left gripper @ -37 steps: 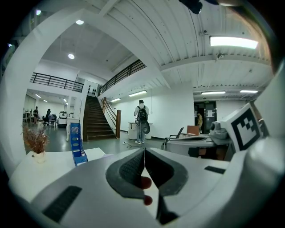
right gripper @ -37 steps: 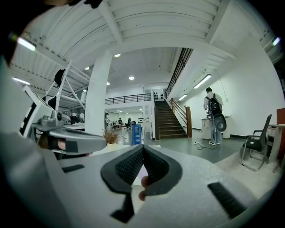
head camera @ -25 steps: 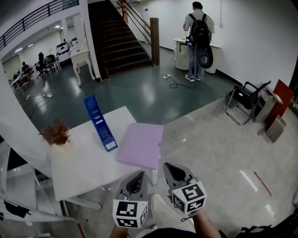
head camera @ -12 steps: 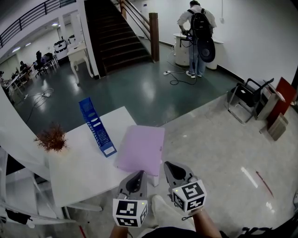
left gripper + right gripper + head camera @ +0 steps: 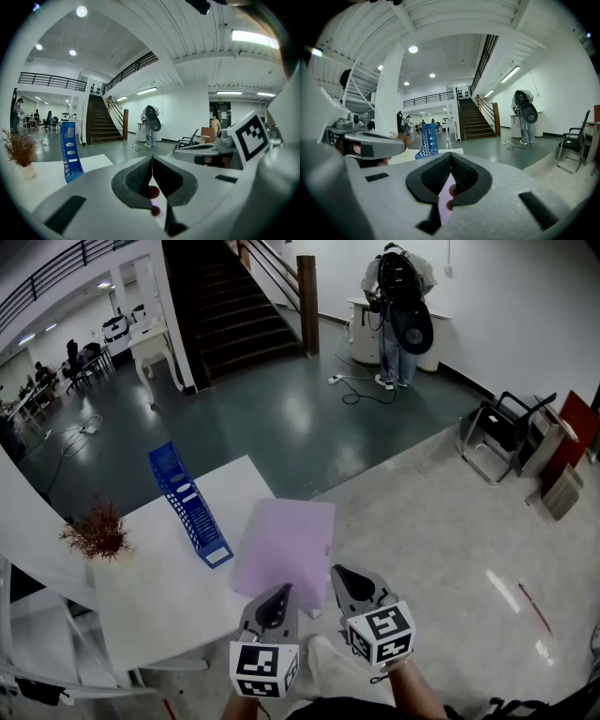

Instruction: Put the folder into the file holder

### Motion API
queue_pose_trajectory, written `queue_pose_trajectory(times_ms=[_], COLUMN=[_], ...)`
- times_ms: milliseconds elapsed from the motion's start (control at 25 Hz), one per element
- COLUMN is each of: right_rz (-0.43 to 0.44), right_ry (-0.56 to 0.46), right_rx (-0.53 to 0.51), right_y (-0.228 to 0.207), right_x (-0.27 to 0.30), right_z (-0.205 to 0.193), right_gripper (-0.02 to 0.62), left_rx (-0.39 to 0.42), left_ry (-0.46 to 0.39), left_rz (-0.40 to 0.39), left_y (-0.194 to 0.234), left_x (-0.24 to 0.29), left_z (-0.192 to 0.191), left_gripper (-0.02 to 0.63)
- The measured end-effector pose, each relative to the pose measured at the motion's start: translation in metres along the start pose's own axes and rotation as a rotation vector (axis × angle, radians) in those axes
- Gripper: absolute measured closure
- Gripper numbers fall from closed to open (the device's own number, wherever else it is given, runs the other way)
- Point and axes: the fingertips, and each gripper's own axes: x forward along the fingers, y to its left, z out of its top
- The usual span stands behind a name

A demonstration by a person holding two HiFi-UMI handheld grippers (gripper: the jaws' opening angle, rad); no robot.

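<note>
A lilac folder (image 5: 286,542) lies flat on the white table (image 5: 159,587), overhanging its near right corner. The blue file holder (image 5: 187,507) stands on the table to the folder's left and also shows in the left gripper view (image 5: 69,152) and the right gripper view (image 5: 428,139). My left gripper (image 5: 281,591) is shut and empty, its tips just short of the folder's near edge. My right gripper (image 5: 339,573) is beside it, also shut, with nothing held. A strip of the folder (image 5: 445,197) shows below the right jaws.
A dried plant (image 5: 94,532) stands at the table's left end. A person with a backpack (image 5: 398,306) stands at a counter far back. A black chair (image 5: 502,437) is at the right wall, stairs (image 5: 244,315) and a wooden post (image 5: 307,292) behind.
Both grippers have come forward towards the table; the folder's near edge is now closer to their tips. The folder and file holder have not moved on the table.
</note>
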Motion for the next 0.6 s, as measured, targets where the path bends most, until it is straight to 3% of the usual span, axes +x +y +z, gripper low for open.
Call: queue_pose_trajectory(times_ms=[600], right_rz=[-0.013], right_ry=[0.088], right_rx=[0.028], right_y=[-0.035], right_x=[0.066], right_z=[-0.02], right_gripper=[0.592], left_rx=[-0.031], left_ry=[0.047], left_rz=[-0.004], left_y=[0.035], left_x=[0.06], left_z=[-0.012], left_gripper=[0.601])
